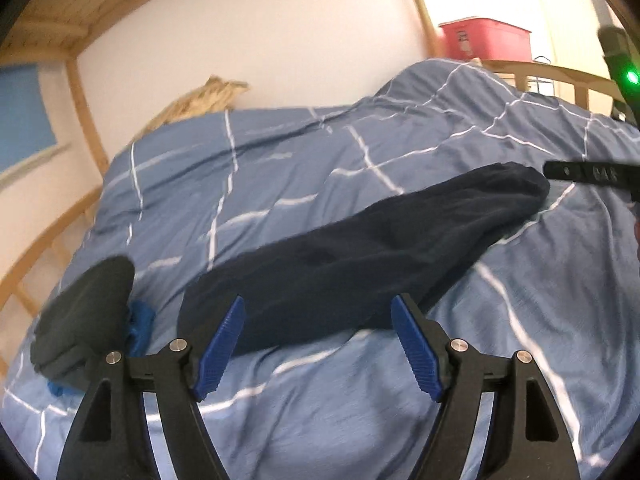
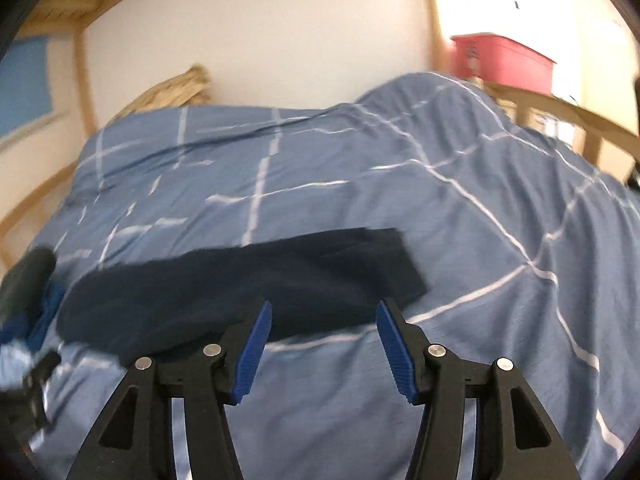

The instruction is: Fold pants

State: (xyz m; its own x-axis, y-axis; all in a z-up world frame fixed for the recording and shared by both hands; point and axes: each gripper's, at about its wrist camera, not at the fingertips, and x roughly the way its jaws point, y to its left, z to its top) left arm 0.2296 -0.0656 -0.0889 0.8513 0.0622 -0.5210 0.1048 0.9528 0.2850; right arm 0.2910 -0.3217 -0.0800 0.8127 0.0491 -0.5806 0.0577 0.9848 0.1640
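Dark navy pants (image 1: 360, 256) lie folded into a long narrow strip across the blue checked duvet (image 1: 280, 184). My left gripper (image 1: 318, 306) is open above the strip's near edge, with nothing between its blue pads. The right gripper's finger (image 1: 588, 174) reaches in from the right edge, near the far end of the pants. In the right wrist view the same pants (image 2: 240, 292) stretch from left to centre, and my right gripper (image 2: 324, 310) hangs open over their near edge, holding nothing.
A dark grey folded garment (image 1: 84, 316) rests on something bright blue (image 1: 140, 324) at the left of the duvet. A red box (image 1: 486, 38) stands behind the wooden bed rail (image 1: 560, 76). A tan pillow (image 1: 192, 104) leans on the white wall.
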